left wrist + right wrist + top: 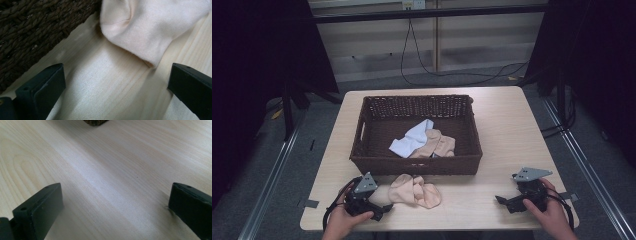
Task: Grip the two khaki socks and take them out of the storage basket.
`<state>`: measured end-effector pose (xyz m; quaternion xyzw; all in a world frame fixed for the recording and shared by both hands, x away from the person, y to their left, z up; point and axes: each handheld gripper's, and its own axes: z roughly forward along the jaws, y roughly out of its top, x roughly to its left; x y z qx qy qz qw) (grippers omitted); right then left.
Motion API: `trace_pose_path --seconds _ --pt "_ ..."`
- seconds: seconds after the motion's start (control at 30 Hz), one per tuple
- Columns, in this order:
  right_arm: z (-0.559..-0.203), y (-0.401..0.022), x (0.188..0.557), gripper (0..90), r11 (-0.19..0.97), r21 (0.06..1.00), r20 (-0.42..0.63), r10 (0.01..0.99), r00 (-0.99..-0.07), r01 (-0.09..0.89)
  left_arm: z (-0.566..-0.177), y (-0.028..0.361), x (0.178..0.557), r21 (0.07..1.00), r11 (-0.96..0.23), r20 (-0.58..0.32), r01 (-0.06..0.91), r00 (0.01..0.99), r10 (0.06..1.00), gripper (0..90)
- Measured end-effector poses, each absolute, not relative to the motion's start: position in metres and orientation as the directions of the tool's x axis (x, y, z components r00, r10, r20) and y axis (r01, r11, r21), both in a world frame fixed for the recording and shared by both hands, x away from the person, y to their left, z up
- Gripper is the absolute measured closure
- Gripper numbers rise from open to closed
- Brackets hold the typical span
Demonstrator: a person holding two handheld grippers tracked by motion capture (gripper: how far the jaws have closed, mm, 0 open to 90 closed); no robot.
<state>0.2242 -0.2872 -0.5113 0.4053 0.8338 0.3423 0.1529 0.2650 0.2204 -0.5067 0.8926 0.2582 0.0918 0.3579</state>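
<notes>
A pale peach sock lies crumpled on the wooden table just in front of the dark wicker basket. In the left gripper view the sock sits just beyond the wide-apart jaws. My left gripper is open beside the sock's left end, with nothing between its fingers. Inside the basket lie a light blue cloth and another peach sock. My right gripper rests open near the table's front right, over bare wood.
The basket's woven wall runs close along the left gripper's left side. A basket corner shows far ahead of the right gripper. Bare tabletop lies right of the basket. Cables trail on the floor behind.
</notes>
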Motion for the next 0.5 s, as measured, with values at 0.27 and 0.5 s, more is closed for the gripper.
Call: trace_pose_path --seconds 0.27,0.5 --pt "-0.5113 -0.2872 0.2242 0.0 0.437 0.695 0.023 0.78 -0.625 0.571 -0.508 0.2217 0.2644 0.697 -0.604 -0.018 0.387 0.851 0.525 0.4" --pt "-0.5113 -0.2872 0.2242 0.0 0.438 0.695 0.022 0.78 -0.625 0.571 -0.5086 0.2213 0.2643 0.703 -0.595 -0.025 0.389 0.85 0.526 0.3"
